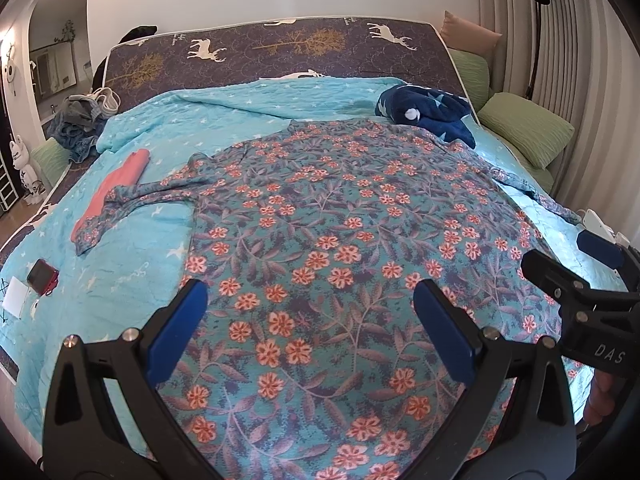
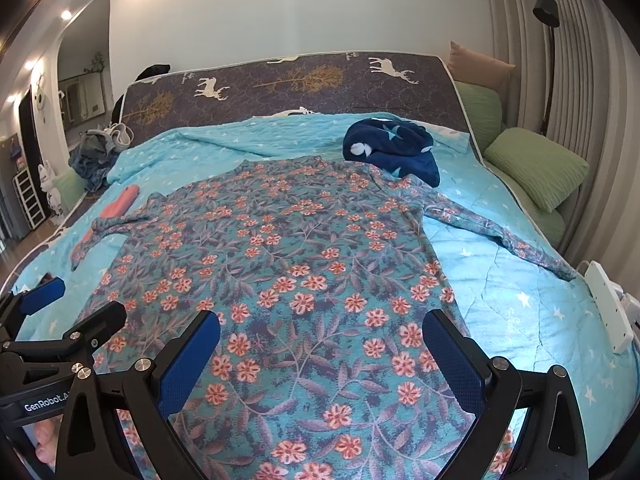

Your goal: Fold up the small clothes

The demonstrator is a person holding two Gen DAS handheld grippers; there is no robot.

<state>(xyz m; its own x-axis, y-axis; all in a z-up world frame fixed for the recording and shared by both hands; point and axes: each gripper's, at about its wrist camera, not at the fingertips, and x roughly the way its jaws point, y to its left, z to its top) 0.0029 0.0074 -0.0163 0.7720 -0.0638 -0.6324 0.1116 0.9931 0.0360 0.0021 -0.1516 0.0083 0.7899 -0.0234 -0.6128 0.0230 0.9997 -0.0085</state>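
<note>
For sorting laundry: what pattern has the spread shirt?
Teal shirt with coral flowers and purple-grey leaves; clearest in the right wrist view.

Teal shirt (image 1: 340, 240), coral flowers

Free room and obstacles on the bed.
The floral shirt (image 2: 280, 272) covers the middle; bare quilt (image 2: 520, 312) lies open at near right, bounded by the outstretched sleeve (image 2: 500, 232) and a white power strip (image 2: 608, 304) at the right edge. At left, a pink garment (image 1: 116, 184) and a red device (image 1: 42, 276) occupy the quilt. Far right, a navy garment (image 2: 392, 148) blocks the shirt's shoulder; a denim pile (image 1: 80, 128) fills the far-left corner.
</note>
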